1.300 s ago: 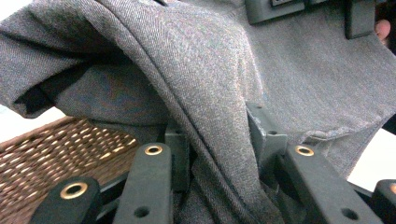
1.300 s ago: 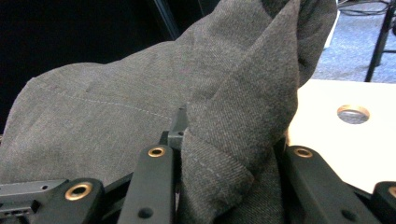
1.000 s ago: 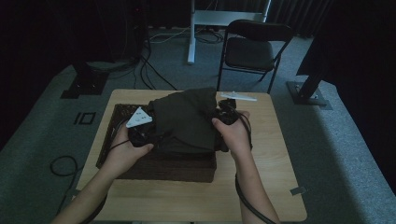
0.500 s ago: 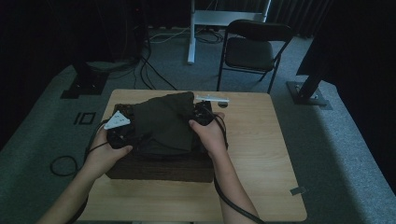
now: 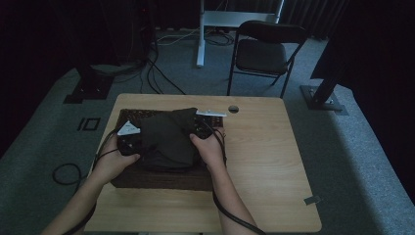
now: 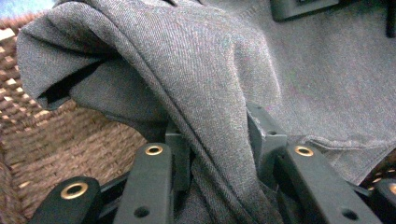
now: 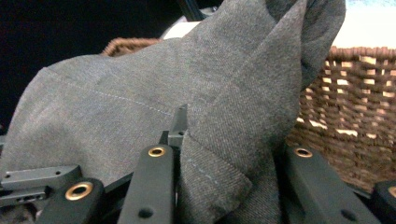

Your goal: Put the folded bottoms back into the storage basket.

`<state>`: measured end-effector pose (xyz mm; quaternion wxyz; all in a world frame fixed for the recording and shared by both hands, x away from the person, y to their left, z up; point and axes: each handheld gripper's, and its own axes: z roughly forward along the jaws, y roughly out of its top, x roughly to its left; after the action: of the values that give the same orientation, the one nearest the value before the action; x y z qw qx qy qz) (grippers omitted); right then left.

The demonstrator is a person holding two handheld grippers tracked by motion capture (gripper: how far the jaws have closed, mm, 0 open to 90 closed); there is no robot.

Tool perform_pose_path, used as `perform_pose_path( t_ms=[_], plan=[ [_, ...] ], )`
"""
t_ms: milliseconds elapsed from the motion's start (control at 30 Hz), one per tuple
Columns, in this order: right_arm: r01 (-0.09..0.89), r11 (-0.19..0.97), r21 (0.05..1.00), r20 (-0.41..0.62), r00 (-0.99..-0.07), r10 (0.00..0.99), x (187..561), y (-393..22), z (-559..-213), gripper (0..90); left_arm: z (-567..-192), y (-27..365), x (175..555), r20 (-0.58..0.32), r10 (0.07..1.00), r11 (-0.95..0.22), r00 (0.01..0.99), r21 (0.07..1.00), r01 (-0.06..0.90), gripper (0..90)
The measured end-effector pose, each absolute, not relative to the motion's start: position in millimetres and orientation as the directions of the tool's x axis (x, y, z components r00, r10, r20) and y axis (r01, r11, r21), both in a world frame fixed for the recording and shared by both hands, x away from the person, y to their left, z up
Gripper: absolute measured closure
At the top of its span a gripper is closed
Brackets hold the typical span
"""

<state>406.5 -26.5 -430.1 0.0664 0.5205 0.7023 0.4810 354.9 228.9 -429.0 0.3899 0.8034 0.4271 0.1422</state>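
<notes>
Grey twill cloth (image 5: pixel 166 139), a folded garment of some kind, is held over a brown wicker basket (image 5: pixel 161 177) at the centre left of the high view. It is gripped at its two sides: the left gripper (image 5: pixel 130 143) at the cloth's left edge, the right gripper (image 5: pixel 201 131) at its right edge. In the left gripper view, a thick fold of the cloth (image 6: pixel 219 140) is seen clamped between the jaws, with woven wicker (image 6: pixel 70 140) at the lower left of the frame. In the right gripper view, a stitched hem (image 7: pixel 205 172) is pinched likewise, and the basket wall (image 7: pixel 355 121) stands at the right. The lowering is judged nearly done: the cloth sits bunched on the basket, but has not been let go. Settling it flat inside and releasing both holds is judged to remain. Whether the cloth touches the basket floor cannot be told.
</notes>
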Motion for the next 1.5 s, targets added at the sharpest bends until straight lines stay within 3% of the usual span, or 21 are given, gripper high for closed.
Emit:
perform_pose_path(
  t_ms=[333, 600, 767, 833, 933, 1100, 1300, 1500],
  plan=[
    [0.713, 0.010, 0.701, 0.407, -0.411, 0.816, 411, -19, -462, 67.1, -441, 222, 366, -0.117, 0.823, -0.372, 0.556, 0.629, 0.683, 67.2],
    [0.739, 0.037, 0.673, 0.389, -0.396, 0.832, 412, -15, -480, 66.3, -447, 216, 367, -0.094, 0.835, -0.400, 0.543, 0.573, 0.715, 66.5],
    [0.742, 0.066, 0.667, 0.358, -0.396, 0.846, 411, -12, -485, 63.4, -452, 217, 367, -0.101, 0.840, -0.408, 0.533, 0.530, 0.743, 60.7],
    [0.740, 0.056, 0.670, 0.352, -0.384, 0.854, 410, -12, -485, 58.8, -455, 218, 367, -0.111, 0.841, -0.413, 0.529, 0.499, 0.762, 54.4],
    [0.724, 0.082, 0.685, 0.310, -0.391, 0.866, 412, -12, -489, 40.6, -458, 219, 365, -0.117, 0.840, -0.421, 0.530, 0.478, 0.771, 42.0],
    [0.701, 0.127, 0.701, 0.232, -0.393, 0.890, 413, -20, -487, 19.4, -456, 225, 356, -0.113, 0.837, -0.387, 0.535, 0.569, 0.726, 27.0],
    [0.665, 0.162, 0.729, 0.213, -0.445, 0.870, 407, -22, -471, 19.3, -451, 235, 344, -0.116, 0.866, -0.285, 0.487, 0.685, 0.670, 22.5],
    [0.631, 0.160, 0.759, 0.215, -0.475, 0.853, 399, -19, -452, 19.3, -438, 243, 334, -0.109, 0.878, -0.244, 0.467, 0.738, 0.630, 20.5]
  ],
)
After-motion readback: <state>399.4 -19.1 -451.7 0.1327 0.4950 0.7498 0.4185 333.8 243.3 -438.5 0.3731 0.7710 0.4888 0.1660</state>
